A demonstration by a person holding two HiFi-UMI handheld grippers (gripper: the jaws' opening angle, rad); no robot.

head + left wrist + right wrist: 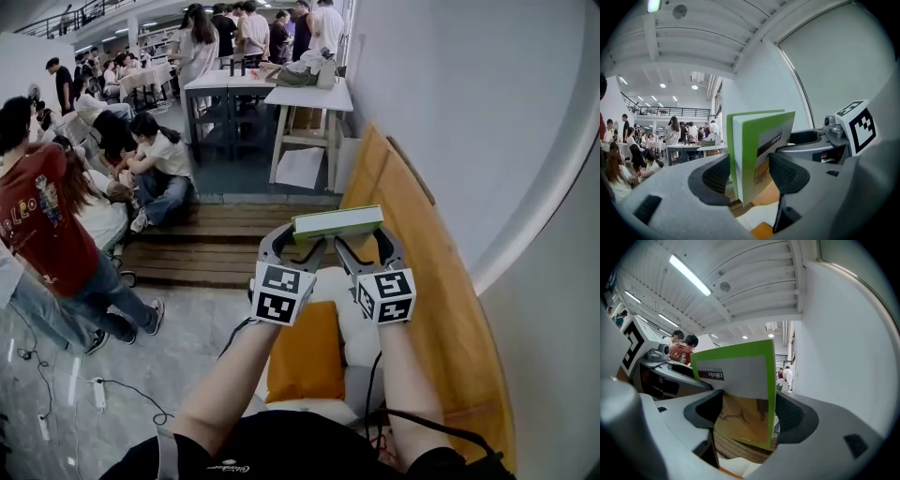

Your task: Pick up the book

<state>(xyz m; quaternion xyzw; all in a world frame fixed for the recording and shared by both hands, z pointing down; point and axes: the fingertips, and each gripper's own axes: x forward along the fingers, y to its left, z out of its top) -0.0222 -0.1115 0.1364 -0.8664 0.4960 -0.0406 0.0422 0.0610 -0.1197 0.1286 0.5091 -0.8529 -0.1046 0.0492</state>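
Observation:
A thin book (337, 223) with a green cover and white page edges is held up in the air in front of me, lying flat between both grippers. My left gripper (307, 247) is shut on its left end and my right gripper (361, 247) on its right end. In the left gripper view the book (757, 150) stands on edge between the ribbed pads (717, 176), with the gripper (749, 176) closed around it. From the right gripper view the book's cover (740, 394) fills the gap of that gripper (749, 414), and the other gripper's marker cube shows at the left.
Below the grippers is a white seat with an orange cushion (305, 352). A wooden board (441, 300) leans on the white wall at the right. Wooden steps (216, 244) lie ahead, people sit and stand at the left, tables (309, 98) stand farther back, and cables (103, 389) cross the floor.

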